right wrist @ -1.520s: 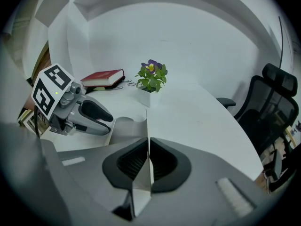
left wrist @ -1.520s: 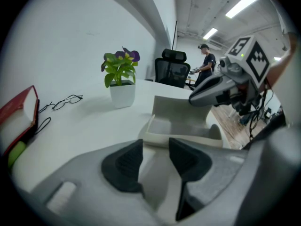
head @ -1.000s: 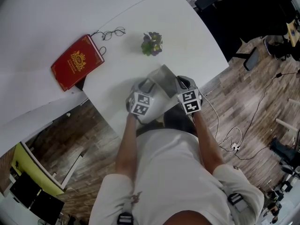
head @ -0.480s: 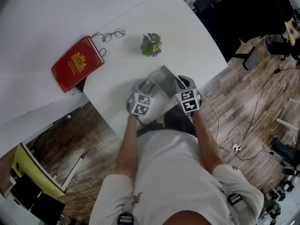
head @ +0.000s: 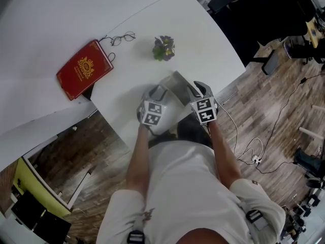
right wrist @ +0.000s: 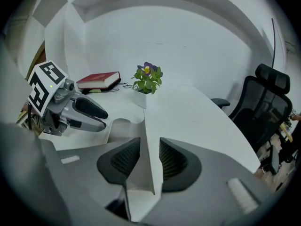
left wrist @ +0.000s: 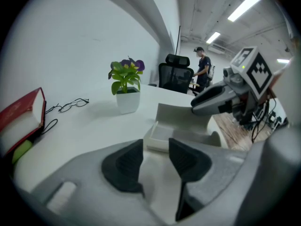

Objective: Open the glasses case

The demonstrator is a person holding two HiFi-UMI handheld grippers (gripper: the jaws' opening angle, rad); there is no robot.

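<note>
**Case open at the table's near edge, light and thin-walled**

The glasses case (head: pixel 172 89) sat at the near edge of the white table (head: pixel 213 39), right in front of the person. It was already open, its lid (right wrist: pixel 147 126) standing at an angle above the shallow tray (left wrist: pixel 161 135). The left tongs (left wrist: pixel 155 160) were closed narrow on the near end of the tray, with white shell filling the gap between the pads. The right tongs (right wrist: pixel 149 158) had the lid's thin edge between their pads. Their jaws were opening, and a sliver of gap showed on one side, so I judged they no longer pinched it.

To my eye the case looked light: a stiff moulded shell with smooth matt walls, empty as far as I could see. Something that light would likely skid on the smooth table if pushed at one end, so pinning the tray end as the left tongs did seemed the right hold. The lid was thin. I would have taken it at its free edge, away from the hinge, pinching gently across its thickness, because a hard squeeze or forcing it past its stop might strain the hinge. I could not tell whether the lid would hold up unaided.

Farther off lay a red book (head: pixel 84 67), spectacles (head: pixel 122 36) beside it and a small potted plant (head: pixel 164 47), all well apart from the case.
</note>
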